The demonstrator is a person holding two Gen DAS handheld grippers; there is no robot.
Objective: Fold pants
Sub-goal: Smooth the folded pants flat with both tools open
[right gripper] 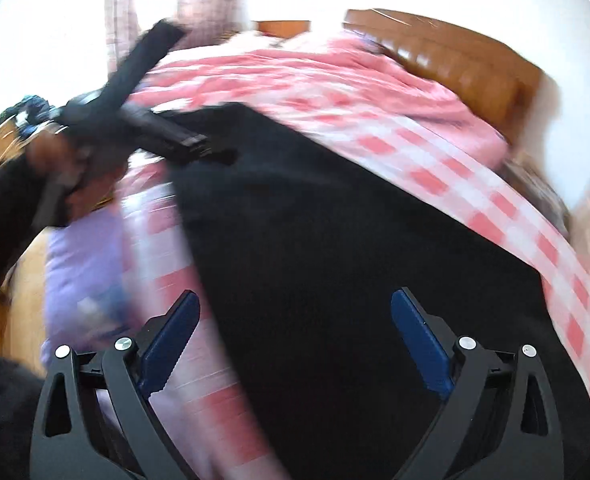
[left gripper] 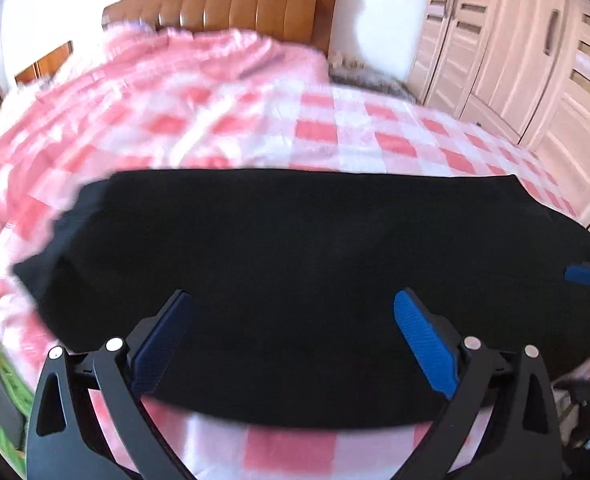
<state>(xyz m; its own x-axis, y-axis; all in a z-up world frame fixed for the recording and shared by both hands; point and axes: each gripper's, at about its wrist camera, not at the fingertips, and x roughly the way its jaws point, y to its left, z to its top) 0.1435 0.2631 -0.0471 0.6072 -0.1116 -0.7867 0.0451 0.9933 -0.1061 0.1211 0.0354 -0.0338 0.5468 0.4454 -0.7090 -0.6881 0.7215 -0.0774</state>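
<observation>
one pants [left gripper: 295, 272], two wide-open tongs [left gripper: 295, 340], empty

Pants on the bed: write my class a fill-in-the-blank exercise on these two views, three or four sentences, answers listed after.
1. The pants are ____ in colour.
2. They lie on a bedcover checked white and ____.
3. The jaws of the left gripper and the right gripper both stand ____, with no cloth pinched.
4. In the left wrist view, the wardrobe doors are ____.

Missing words: black; pink; open; closed
</observation>
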